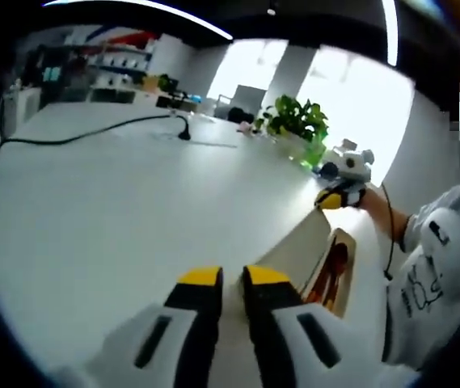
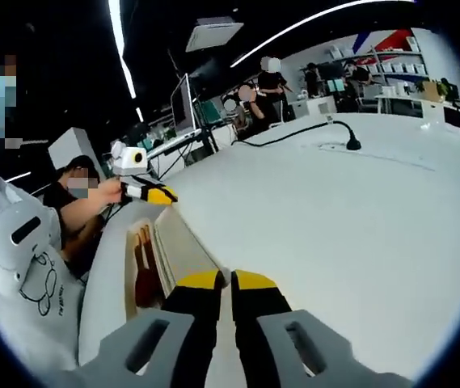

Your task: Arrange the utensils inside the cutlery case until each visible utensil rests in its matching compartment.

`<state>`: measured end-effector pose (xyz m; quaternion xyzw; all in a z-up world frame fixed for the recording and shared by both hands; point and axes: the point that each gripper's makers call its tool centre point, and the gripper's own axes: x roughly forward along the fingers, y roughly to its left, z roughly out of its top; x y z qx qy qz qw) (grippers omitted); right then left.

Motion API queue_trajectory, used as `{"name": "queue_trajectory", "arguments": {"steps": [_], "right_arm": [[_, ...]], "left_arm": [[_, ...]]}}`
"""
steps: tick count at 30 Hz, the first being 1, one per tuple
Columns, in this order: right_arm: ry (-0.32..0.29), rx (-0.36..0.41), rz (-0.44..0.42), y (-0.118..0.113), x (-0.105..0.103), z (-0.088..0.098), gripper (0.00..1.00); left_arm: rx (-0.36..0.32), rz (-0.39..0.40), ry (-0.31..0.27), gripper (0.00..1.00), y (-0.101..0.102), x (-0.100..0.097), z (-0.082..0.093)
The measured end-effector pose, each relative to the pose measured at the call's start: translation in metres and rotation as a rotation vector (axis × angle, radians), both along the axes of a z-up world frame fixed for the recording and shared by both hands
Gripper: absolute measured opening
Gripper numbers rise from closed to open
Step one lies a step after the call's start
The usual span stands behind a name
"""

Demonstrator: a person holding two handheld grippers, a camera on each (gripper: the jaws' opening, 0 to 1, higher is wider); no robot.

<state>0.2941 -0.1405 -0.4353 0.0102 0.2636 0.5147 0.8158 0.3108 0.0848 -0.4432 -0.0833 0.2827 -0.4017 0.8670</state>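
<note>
The cutlery case (image 1: pixel 344 279) lies on the white table, right of my left gripper (image 1: pixel 233 279). A red-brown utensil (image 1: pixel 335 271) rests inside it. A cream lid panel (image 1: pixel 298 246) runs from my right jaw up to the right gripper (image 1: pixel 332 200), held by a hand at the case's far end. In the right gripper view the case (image 2: pixel 132 279), its dark red utensils (image 2: pixel 143 271) and the panel (image 2: pixel 183 250) lie left of my right gripper (image 2: pixel 228 280); the left gripper (image 2: pixel 158 195) sits at the far end. Both pairs of jaws stand close together; whether they pinch the panel is hidden.
A black cable (image 1: pixel 92 133) with a plug crosses the far table (image 1: pixel 132 210). A green plant (image 1: pixel 298 121) stands at the back edge. A person in a white printed shirt (image 1: pixel 436 275) sits by the case. Other people (image 2: pixel 262 89) and monitors are behind the table (image 2: pixel 351 218).
</note>
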Motion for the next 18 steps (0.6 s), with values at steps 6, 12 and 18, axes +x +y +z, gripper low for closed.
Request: {"name": "queue_trajectory", "arguments": {"steps": [6,12,18], "right_arm": [[-0.101,-0.008,0.015,-0.003,0.004,0.007,0.03],[-0.130,0.010,0.014,-0.004,0.007,0.007,0.02],[-0.177,0.003,0.033,-0.006,0.009,0.008,0.02]], "left_arm": [[-0.048,-0.012,0.002,0.22,0.000,-0.002,0.002],[0.004,-0.066,0.007,0.20,-0.007,-0.011,-0.010],[-0.033,-0.063,-0.005,0.19,-0.007,-0.010,-0.002]]}}
